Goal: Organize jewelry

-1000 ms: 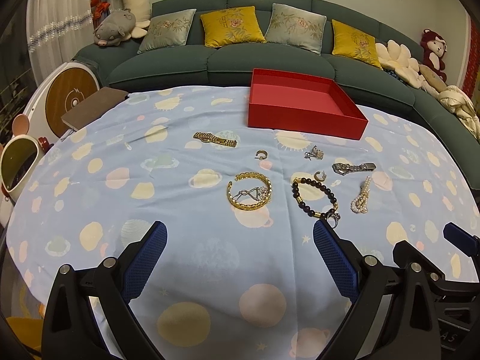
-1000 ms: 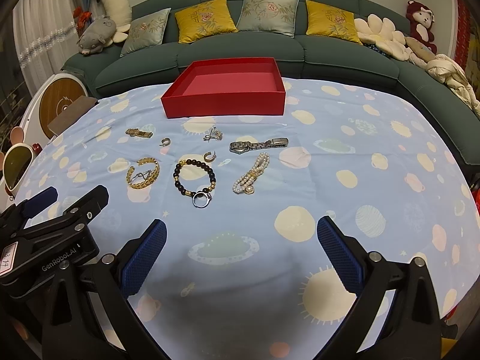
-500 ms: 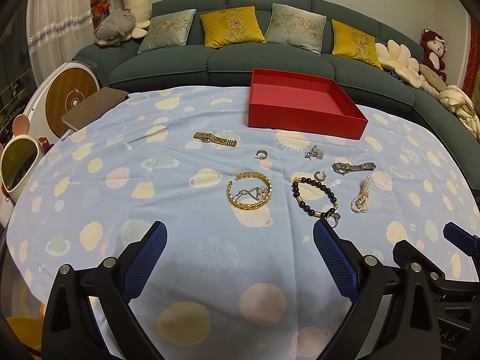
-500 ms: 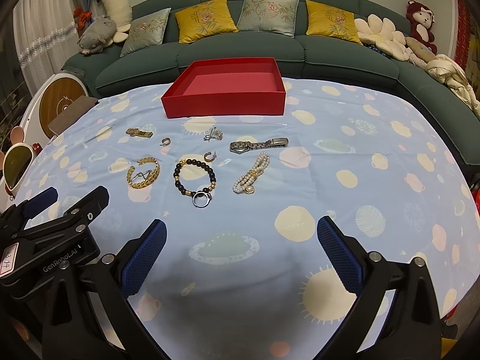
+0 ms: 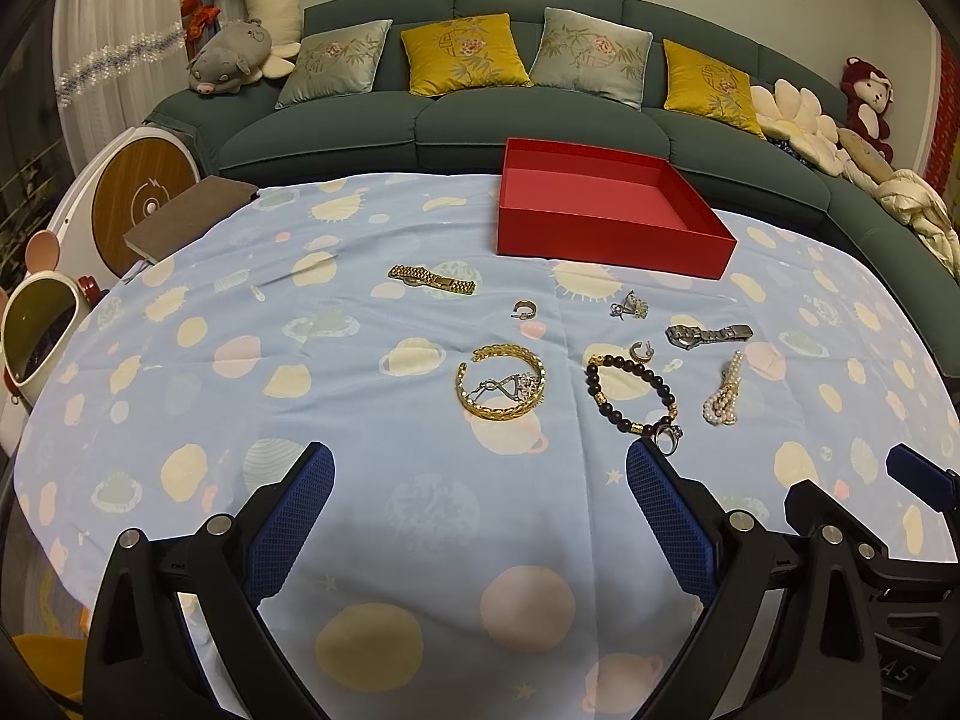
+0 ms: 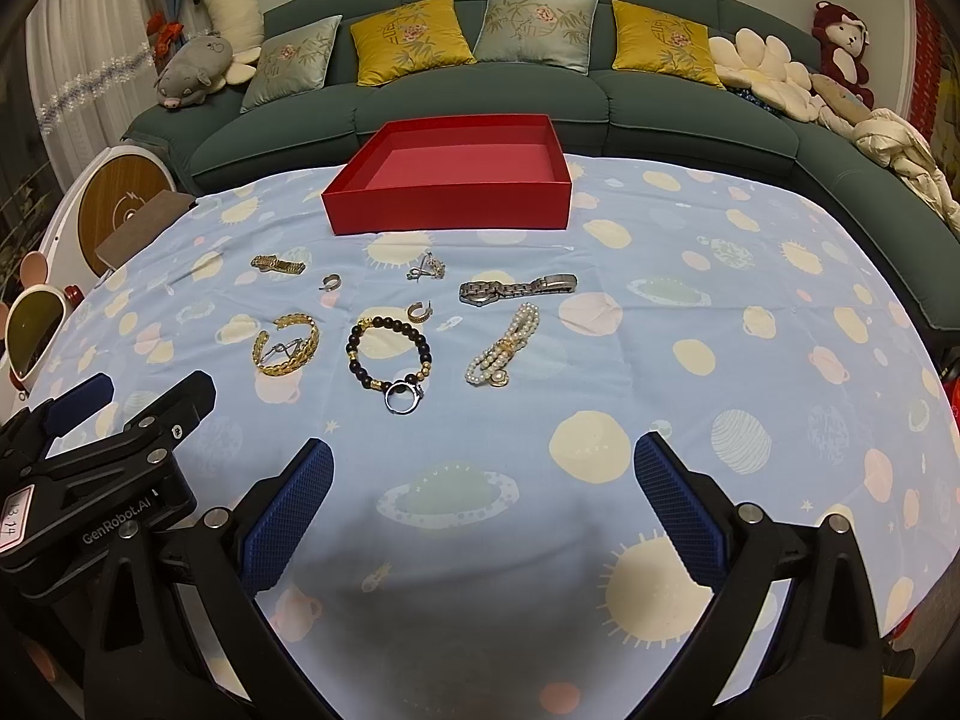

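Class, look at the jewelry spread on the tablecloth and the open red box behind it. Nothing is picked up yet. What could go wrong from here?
1. A silver ring lies against the dark bead bracelet; gripping one may drag the other.
2. A silver piece sits inside the gold bangle, so both might lift and one could drop.
3. The small hoop earrings lie flat on the tablecloth; the fingers may pinch fabric instead.

Matte black two-finger left gripper (image 5: 480, 516), blue mesh-textured pads (image 5: 291, 519), silver screws; identical right gripper (image 6: 480, 513); white "GenRobot.AI" lettering.
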The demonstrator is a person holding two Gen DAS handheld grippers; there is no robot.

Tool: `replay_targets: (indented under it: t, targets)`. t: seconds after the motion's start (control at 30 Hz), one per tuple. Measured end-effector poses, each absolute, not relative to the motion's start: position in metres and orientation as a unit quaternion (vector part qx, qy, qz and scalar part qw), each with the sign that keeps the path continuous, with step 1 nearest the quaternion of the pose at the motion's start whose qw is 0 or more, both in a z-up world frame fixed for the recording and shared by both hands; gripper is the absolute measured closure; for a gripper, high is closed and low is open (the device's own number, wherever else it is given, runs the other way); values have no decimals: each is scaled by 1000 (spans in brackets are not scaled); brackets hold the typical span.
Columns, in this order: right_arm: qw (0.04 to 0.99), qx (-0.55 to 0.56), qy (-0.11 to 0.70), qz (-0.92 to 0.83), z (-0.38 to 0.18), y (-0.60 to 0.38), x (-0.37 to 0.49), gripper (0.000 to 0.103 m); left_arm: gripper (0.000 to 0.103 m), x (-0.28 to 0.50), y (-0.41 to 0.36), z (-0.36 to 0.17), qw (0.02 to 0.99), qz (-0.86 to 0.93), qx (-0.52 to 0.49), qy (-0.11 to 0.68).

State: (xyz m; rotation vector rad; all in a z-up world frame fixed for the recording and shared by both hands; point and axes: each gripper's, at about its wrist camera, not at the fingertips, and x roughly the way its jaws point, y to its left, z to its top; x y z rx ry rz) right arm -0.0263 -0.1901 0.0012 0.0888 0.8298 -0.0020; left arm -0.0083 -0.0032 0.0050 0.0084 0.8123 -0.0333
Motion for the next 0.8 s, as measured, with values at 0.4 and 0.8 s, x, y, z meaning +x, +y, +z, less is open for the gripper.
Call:
replay_targets:
  t: [0.4, 0.8]
  targets:
    - [913, 41, 406, -9, -13, -196, -22, 5, 7, 1, 6, -4, 918, -24, -9, 396]
    - [904, 70, 421, -24, -32, -217, 12, 5, 7, 46, 34, -42, 899, -8, -31, 437]
